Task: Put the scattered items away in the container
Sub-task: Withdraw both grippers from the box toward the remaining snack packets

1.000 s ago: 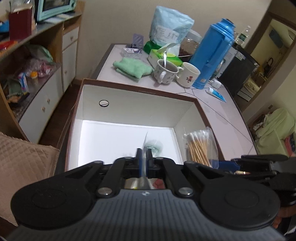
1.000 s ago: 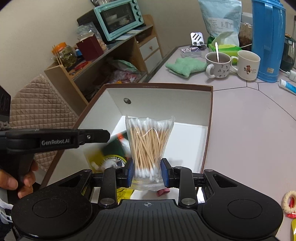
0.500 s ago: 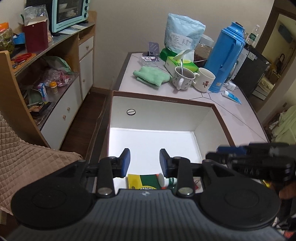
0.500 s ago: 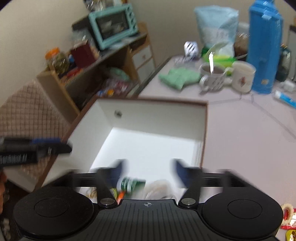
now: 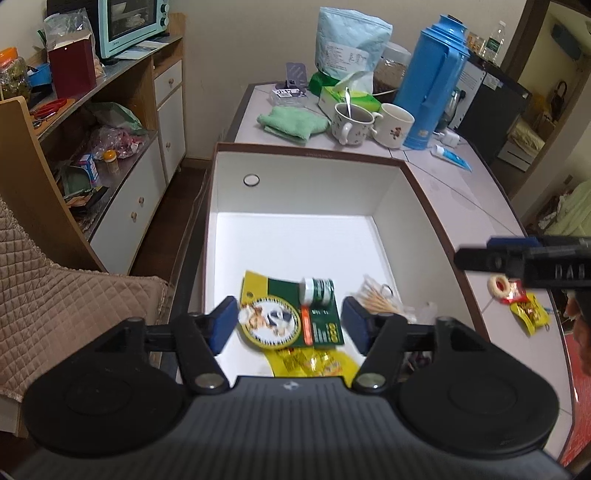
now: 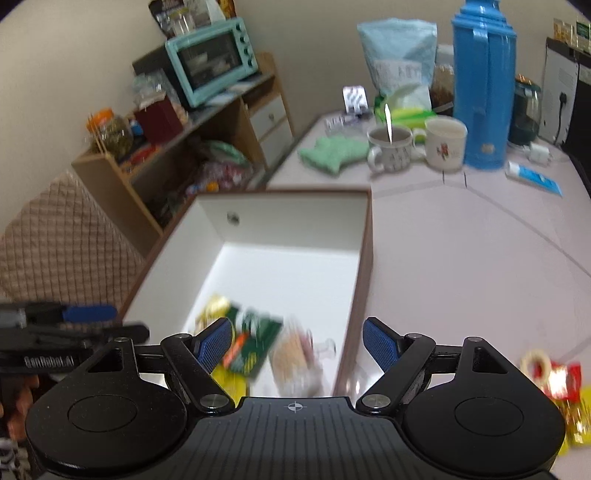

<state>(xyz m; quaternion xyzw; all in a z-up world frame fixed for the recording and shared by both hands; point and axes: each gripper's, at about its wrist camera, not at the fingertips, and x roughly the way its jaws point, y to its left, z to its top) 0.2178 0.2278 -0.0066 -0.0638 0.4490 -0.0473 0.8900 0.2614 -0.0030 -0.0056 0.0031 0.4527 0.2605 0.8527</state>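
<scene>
Both spread and empty: left gripper [image 5: 289,325] above green-and-yellow snack packet [image 5: 291,321] inside white brown-rimmed box [image 5: 306,192]; right gripper [image 6: 297,345] over clear bag of cotton swabs [image 6: 293,354].

My left wrist camera looks forward and down past the left claw [image 5: 289,325] into the white box [image 5: 306,158], close above its near end. My right wrist camera sits further right, over the box's right wall [image 6: 360,280] and the tabletop [image 6: 461,258], aimed the same way; its picture is blurred. Both views share the box, the blue thermos [image 5: 430,85] [image 6: 484,81] and the teal oven [image 5: 129,22] [image 6: 212,62].
</scene>
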